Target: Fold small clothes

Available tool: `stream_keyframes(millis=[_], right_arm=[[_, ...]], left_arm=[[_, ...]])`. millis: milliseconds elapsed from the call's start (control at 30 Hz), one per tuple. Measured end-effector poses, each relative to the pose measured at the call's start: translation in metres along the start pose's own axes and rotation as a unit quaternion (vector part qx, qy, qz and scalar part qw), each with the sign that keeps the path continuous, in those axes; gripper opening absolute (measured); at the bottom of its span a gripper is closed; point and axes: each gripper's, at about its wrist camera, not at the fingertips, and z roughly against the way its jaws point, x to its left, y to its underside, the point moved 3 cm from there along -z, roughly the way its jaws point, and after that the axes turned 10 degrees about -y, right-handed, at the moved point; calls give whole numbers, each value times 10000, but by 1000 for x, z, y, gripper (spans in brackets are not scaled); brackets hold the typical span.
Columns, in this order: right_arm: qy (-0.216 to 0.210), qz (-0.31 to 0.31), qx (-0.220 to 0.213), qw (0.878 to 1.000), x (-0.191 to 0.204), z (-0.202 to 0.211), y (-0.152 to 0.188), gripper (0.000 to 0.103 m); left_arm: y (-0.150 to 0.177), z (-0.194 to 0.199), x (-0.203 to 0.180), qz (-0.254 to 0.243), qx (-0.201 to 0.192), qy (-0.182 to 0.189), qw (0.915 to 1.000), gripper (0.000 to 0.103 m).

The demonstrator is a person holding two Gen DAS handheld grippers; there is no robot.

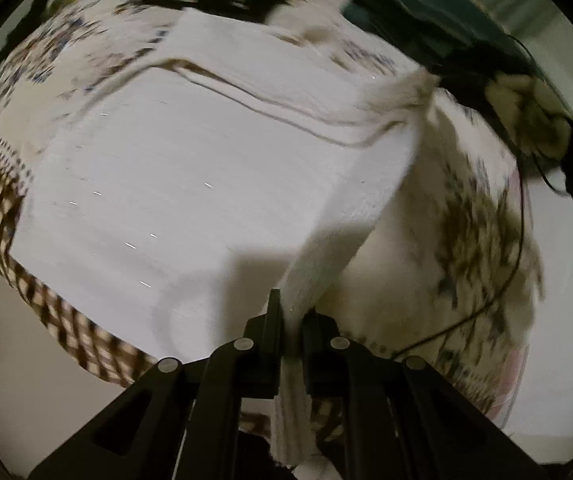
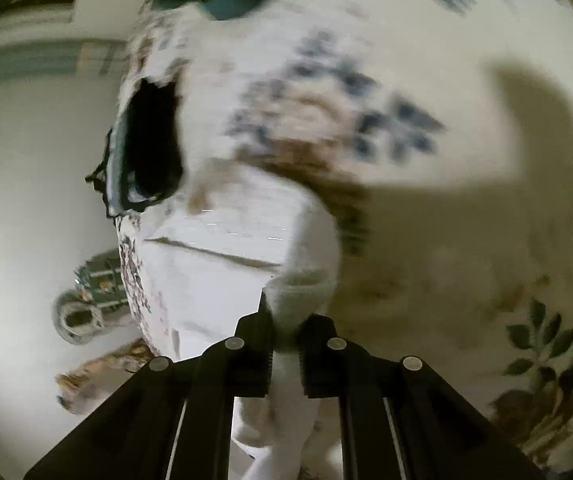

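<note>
Cloth (image 1: 190, 184), white, fills the middle of your left view over a floral sheet (image 1: 482, 220). Your left gripper (image 1: 292, 320) pinches its edge at lower centre; your right gripper (image 2: 286, 320) clamps a hem, also lower centre.

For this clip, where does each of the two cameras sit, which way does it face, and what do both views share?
Left wrist: on the left gripper, looking along its fingers over a white garment spread on a floral cloth; both black fingers show, pinching the garment's edge.
Right wrist: on the right gripper, looking along its fingers at the same white garment and floral cloth; its fingers pinch another edge.
Shared: the garment and the cloth; both views are motion-blurred.
</note>
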Motion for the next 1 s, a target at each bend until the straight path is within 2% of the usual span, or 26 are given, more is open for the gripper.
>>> stream_keyframes(millis=[100,200,333,433,633,800,867,933,967,1000], right_arm=[[204,302,-25,9993,70,-19,-3,10],[476,499,49,9976,133,-57,-7,10],[881,748,171,9932,208,-140,-16,10],[1273,950,253,9870,246,-212,-26,10],[1968,992,455,9743,270,-333,-30,10],[2394,1166,692,9614,268,-391,-17,10],[2522,1205,798,9568,266,-407,-12,10],[2531,1179,963,9554,263,-414,-7,18],[2483,1145,998,9567,262,-413,-5,23],[2367,1101,1038,9597,262,-410,-2,36]], left_arm=[[-27,15,52,276,-75,117,9995,6],[-48,24,107,567,-163,173,9981,6],[-71,14,176,1213,-153,425,9916,5],[-84,-3,227,1604,-142,509,9856,5],[-83,-57,295,2044,213,580,9769,6],[-64,-90,327,2270,587,797,9688,7],[-60,-100,332,2285,758,1067,9647,11],[-59,-105,336,2385,895,1314,9580,18],[-58,-106,339,2439,973,1452,9539,26],[-57,-105,341,2473,1018,1488,9520,34]])
